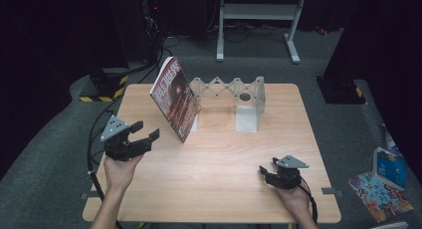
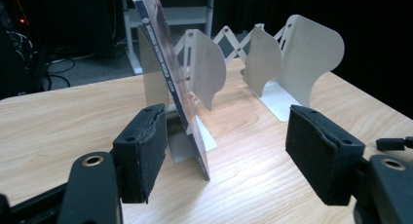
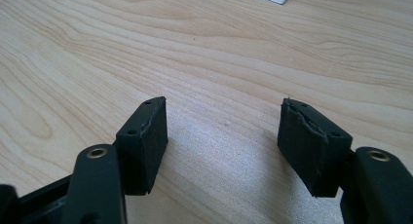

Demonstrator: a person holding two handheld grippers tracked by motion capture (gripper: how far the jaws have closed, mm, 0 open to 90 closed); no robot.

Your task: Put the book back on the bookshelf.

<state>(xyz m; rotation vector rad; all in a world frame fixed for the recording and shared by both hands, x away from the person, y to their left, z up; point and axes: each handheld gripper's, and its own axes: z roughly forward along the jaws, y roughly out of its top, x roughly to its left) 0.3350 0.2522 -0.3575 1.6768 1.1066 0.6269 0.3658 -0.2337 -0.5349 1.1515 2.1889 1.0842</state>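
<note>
While both grippers stand with jaws apart, the items run as follows, largest first.
Table (image 1: pixel 219 189): light wood, across the centre of the high view; the right gripper view gives its grain close up.
Expanding book rack (image 1: pixel 238 92): white metal, upper centre of the high view; the left gripper view adds its curved dividers (image 2: pixel 311 53), upper right.
Book (image 1: pixel 174 97): red cover, tilted, its lower edge on the table against the rack's end plate, left of centre in the high view; the left gripper view shows its blue spine (image 2: pixel 170 73) edge-on, running from top centre down between the jaws.
Left gripper (image 1: pixel 144 132): released, lower left of the book, near but apart from it.
Right gripper (image 1: pixel 266 169): released, lower right, over bare wood, grasping nothing.
</note>
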